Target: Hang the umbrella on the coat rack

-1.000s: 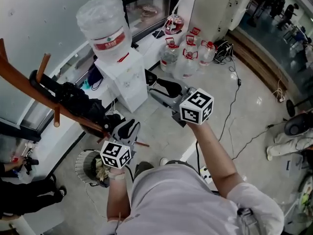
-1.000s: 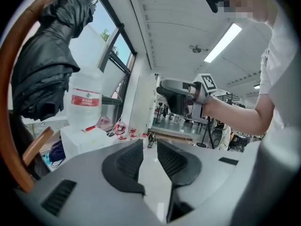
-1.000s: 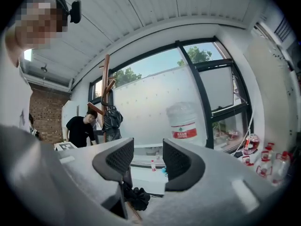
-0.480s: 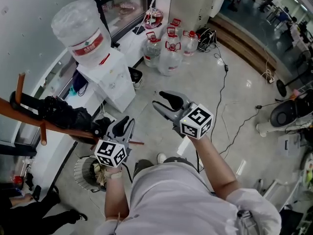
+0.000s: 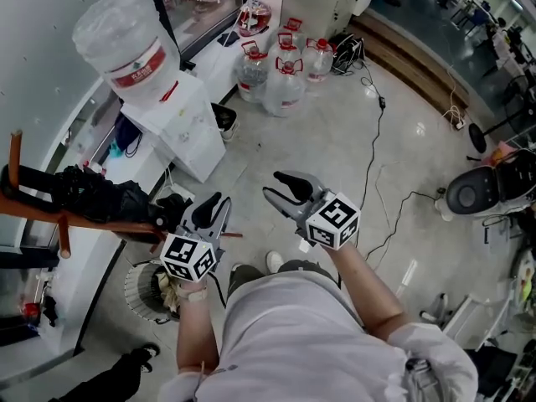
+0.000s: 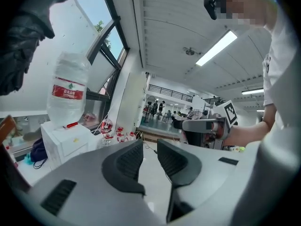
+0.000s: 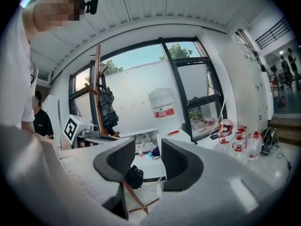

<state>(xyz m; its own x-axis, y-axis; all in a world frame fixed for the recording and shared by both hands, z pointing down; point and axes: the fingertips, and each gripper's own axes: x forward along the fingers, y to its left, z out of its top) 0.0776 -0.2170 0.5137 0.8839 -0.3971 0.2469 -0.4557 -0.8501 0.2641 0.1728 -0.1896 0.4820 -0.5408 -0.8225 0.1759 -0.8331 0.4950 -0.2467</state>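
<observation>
A black folded umbrella (image 5: 92, 195) hangs on the brown wooden coat rack (image 5: 21, 208) at the left of the head view. In the right gripper view the umbrella (image 7: 107, 108) hangs from a peg of the upright rack (image 7: 98, 74). My left gripper (image 5: 213, 201) sits just right of the umbrella's end and does not touch it. Its jaws stand close together with nothing between them (image 6: 149, 147). My right gripper (image 5: 282, 182) hovers over the floor further right, also shut and empty (image 7: 148, 147). Black umbrella fabric (image 6: 23, 27) fills the top left of the left gripper view.
A white water dispenser with a large bottle (image 5: 126, 48) stands behind the rack, near the window. Several water jugs (image 5: 276, 74) stand on the floor beyond. A wire waste basket (image 5: 146, 287) is by the rack's foot. Cables (image 5: 377, 166) trail across the floor at right.
My right gripper has come down and back toward the body, and its jaws have closed. The left gripper has drawn a little away from the umbrella.
</observation>
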